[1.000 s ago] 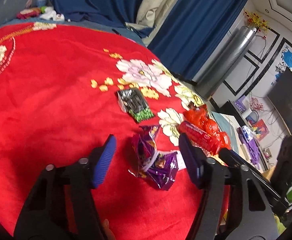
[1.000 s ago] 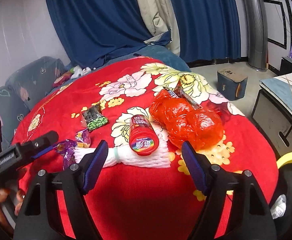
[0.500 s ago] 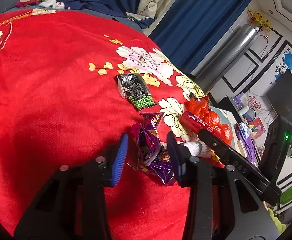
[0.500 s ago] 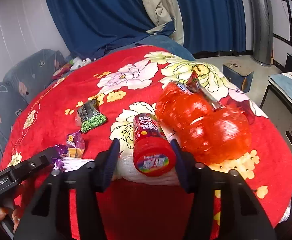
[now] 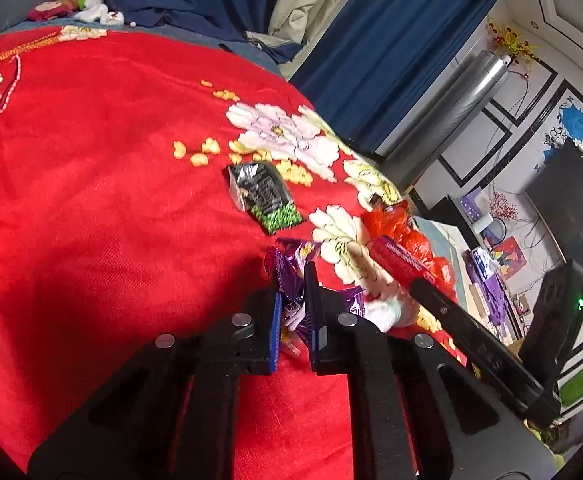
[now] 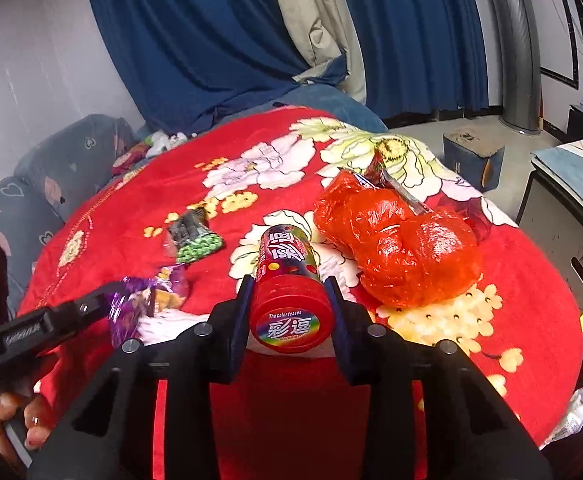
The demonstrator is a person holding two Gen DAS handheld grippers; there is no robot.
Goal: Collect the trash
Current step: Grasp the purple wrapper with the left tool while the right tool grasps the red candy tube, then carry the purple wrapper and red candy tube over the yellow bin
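Lifting both pieces cleanly matters now: the left gripper (image 5: 291, 300) has its jaws pinched tight on the purple wrapper (image 5: 287, 276), while the right gripper (image 6: 289, 312) is closing its jaws against the red candy tube (image 6: 287, 280). Raise slowly so the tube doesn't slip. The green snack packet (image 5: 265, 196) and orange bag (image 6: 395, 248) lie beyond on the red flowered blanket (image 5: 91, 168), before blue curtains (image 6: 195, 40).

From the red tube (image 6: 289, 280), the orange plastic bag (image 6: 395, 244) crowds two o'clock, the pea packet (image 6: 195, 238) sits near ten; bare blanket (image 5: 71, 184) lies open beyond toward nine.
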